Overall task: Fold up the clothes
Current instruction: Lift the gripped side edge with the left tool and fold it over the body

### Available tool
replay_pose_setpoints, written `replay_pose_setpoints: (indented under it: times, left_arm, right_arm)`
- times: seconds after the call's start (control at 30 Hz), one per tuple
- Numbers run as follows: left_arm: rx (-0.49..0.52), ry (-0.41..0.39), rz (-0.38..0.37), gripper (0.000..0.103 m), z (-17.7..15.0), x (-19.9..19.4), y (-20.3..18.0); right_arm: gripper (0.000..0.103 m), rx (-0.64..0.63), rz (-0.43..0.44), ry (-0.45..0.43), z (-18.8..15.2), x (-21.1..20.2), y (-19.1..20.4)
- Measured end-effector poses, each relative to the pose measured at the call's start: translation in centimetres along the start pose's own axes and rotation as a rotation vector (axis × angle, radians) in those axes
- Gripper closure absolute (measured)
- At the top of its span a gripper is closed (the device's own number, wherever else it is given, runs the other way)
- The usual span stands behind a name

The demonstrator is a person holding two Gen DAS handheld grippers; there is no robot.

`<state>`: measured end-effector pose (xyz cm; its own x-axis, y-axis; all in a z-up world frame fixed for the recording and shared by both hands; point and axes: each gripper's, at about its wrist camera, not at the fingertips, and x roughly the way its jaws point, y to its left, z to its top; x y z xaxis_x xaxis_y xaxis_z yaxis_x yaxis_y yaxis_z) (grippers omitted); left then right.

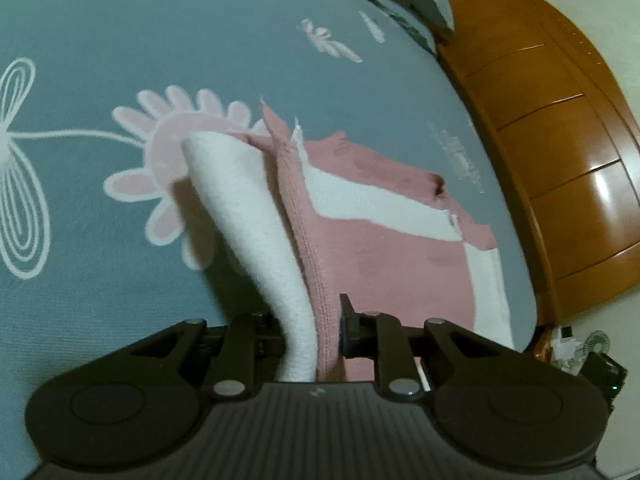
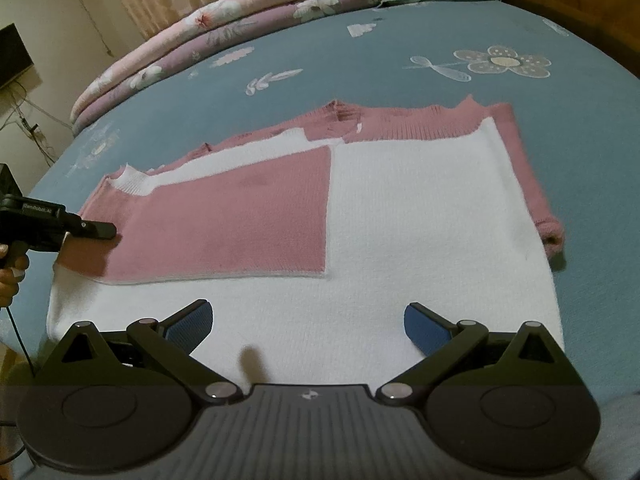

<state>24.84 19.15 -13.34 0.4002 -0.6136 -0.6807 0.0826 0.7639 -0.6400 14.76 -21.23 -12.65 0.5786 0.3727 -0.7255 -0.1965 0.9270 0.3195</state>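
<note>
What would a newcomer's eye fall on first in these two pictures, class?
First, the pink-and-white knitted sweater, spread flat across the blue flowered bedsheet. Next, the left claw, shut on a pinched-up fold of that sweater at its edge, while the right claw hangs open over the white hem. Folded floral quilts lie along the far side of the bed.

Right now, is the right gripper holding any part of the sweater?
No, the right gripper is open, its blue pads apart above the white part of the sweater.
</note>
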Motion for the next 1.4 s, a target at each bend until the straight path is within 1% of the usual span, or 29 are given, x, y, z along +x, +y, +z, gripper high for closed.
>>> replay_pose_setpoints:
  times: [0.1, 0.23, 0.5, 0.6, 0.8, 1.0, 1.2, 1.4]
  left_arm:
    - [0.005, -0.007, -0.015, 0.084, 0.2, -0.4, -0.9]
    - [0.025, -0.018, -0.012, 0.084, 0.6, -0.6, -2.4]
    - [0.057, -0.042, -0.056, 0.084, 1.0, -1.6, -6.1]
    - [0.075, -0.036, -0.043, 0.084, 1.1, -1.6, -7.6]
    - [0.087, -0.033, -0.054, 0.084, 1.6, -1.5, -10.4]
    - [0.082, -0.029, -0.073, 0.084, 2.2, -0.5, -13.6]
    - [0.088, -0.024, -0.111, 0.084, 2.5, 1.2, -16.7]
    - [0.104, -0.006, -0.146, 0.084, 2.7, 3.9, -20.3]
  right_arm:
    - [0.0, -0.001, 0.003, -0.005, 0.0, -0.1, 0.0]
    - [0.0, 0.002, 0.016, -0.012, -0.1, -0.2, -0.1]
    - [0.0, -0.001, 0.056, -0.037, -0.1, -0.9, -0.3]
    - [0.0, -0.005, 0.071, -0.045, -0.2, -1.1, -0.3]
    - [0.0, 0.002, 0.095, -0.066, -0.1, -1.7, -0.6]
    - [0.0, 0.025, 0.108, -0.098, 0.0, -2.7, -1.7]
    - [0.0, 0.034, 0.099, -0.131, -0.1, -4.2, -2.7]
    - [0.0, 0.066, 0.089, -0.167, -0.5, -6.0, -4.3]
